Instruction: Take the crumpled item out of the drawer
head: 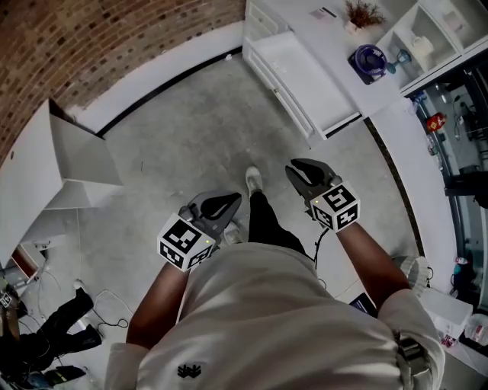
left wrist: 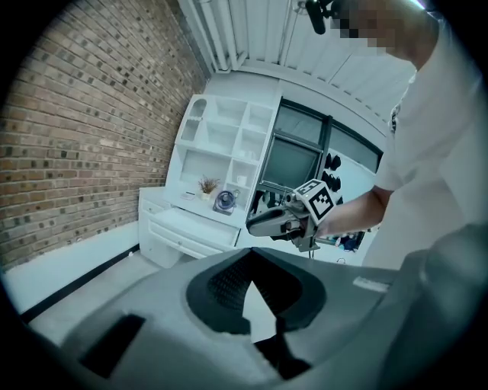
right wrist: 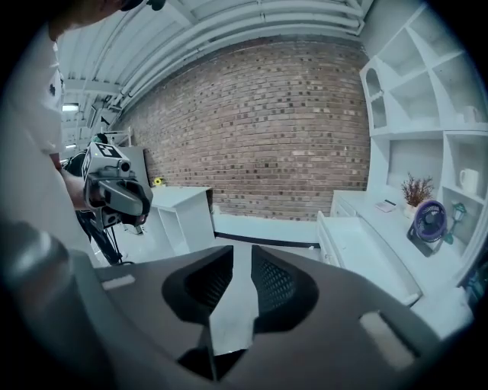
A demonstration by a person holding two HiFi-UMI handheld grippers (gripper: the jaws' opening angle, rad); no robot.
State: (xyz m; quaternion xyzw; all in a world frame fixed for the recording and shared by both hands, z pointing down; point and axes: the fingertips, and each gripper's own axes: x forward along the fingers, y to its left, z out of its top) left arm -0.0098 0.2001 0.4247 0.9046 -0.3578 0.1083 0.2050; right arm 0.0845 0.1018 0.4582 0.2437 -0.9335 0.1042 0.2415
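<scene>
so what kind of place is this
Probably an indoor mock-up room or lab dressed like a home: brick wall, white shelf unit with an open drawer, bare concrete floor.

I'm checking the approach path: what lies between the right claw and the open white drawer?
Only bare grey floor, seen in the head view; nothing stands between the right claw and the drawer.

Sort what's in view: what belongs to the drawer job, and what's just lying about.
For the job: open drawer, left gripper, right gripper; crumpled item not visible.
Lying about: fan, potted plant, mug, white side cabinet.
</scene>
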